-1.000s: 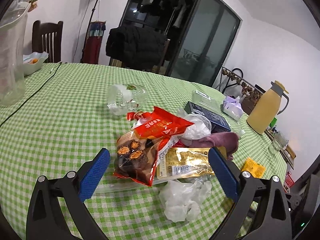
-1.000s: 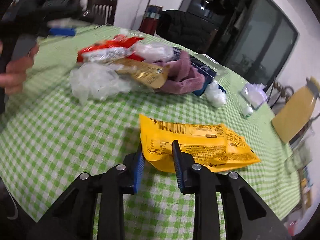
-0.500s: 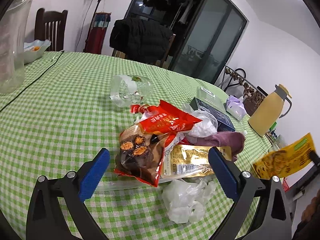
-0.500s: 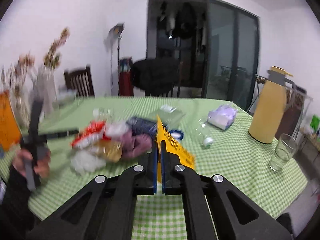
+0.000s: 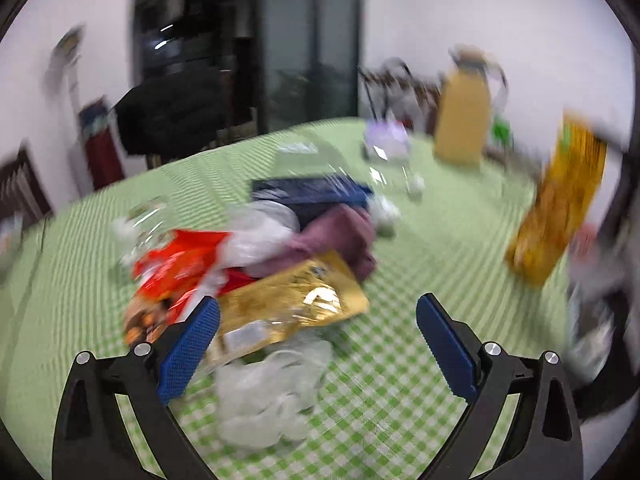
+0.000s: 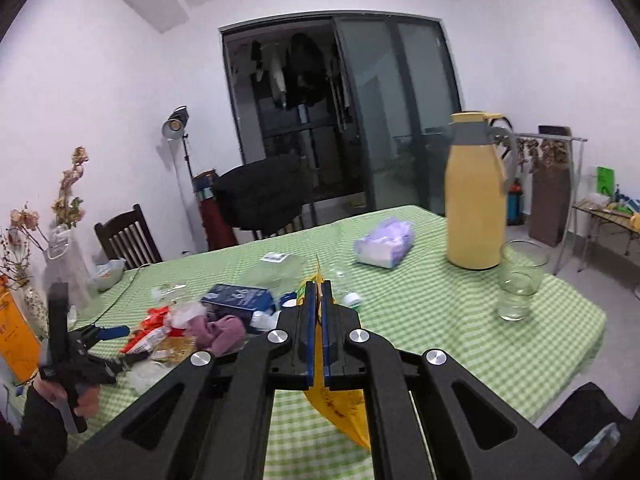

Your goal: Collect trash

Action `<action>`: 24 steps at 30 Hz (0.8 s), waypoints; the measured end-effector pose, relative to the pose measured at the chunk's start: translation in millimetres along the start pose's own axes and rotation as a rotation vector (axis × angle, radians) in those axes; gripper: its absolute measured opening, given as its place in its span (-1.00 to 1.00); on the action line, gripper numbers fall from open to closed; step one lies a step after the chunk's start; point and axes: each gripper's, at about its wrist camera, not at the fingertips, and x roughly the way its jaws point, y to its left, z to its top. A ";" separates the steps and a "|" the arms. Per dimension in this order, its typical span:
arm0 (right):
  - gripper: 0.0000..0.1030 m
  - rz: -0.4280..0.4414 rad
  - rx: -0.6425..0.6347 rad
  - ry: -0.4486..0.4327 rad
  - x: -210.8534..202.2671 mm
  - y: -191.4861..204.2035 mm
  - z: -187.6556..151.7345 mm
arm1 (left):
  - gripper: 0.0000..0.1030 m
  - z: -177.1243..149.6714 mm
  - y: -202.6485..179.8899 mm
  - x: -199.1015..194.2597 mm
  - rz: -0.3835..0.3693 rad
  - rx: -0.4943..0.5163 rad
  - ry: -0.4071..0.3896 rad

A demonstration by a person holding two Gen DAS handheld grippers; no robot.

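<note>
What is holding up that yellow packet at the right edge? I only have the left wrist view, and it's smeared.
Observer: The right tongs are shut on the yellow packet. It hangs edge-on between the pads, clear of the table.
Operator: Anything breakable near it?
Observer: A clear drinking glass stands upright near the table's edge, beside the yellow jug.
Operator: And beyond the trash pile, on the other side?
Observer: A clear vase of dried flowers stands at the far left of the table.
</note>
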 end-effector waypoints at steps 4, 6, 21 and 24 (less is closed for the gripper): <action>-0.95 -0.009 -0.001 -0.010 -4.5 -5.5 -1.1 | 0.50 6.6 -22.6 32.8 0.040 0.130 0.062; -0.95 -0.006 -0.002 -0.013 -7.1 -6.5 -2.4 | 0.25 9.6 -17.6 50.6 0.060 0.099 0.122; -0.95 0.018 0.009 -0.025 -15.1 -15.6 -3.5 | -0.34 16.5 -13.6 88.0 0.135 0.102 0.270; -0.94 0.009 0.008 -0.027 -16.8 -17.1 -4.0 | -0.76 23.0 -12.5 67.0 0.119 0.126 0.235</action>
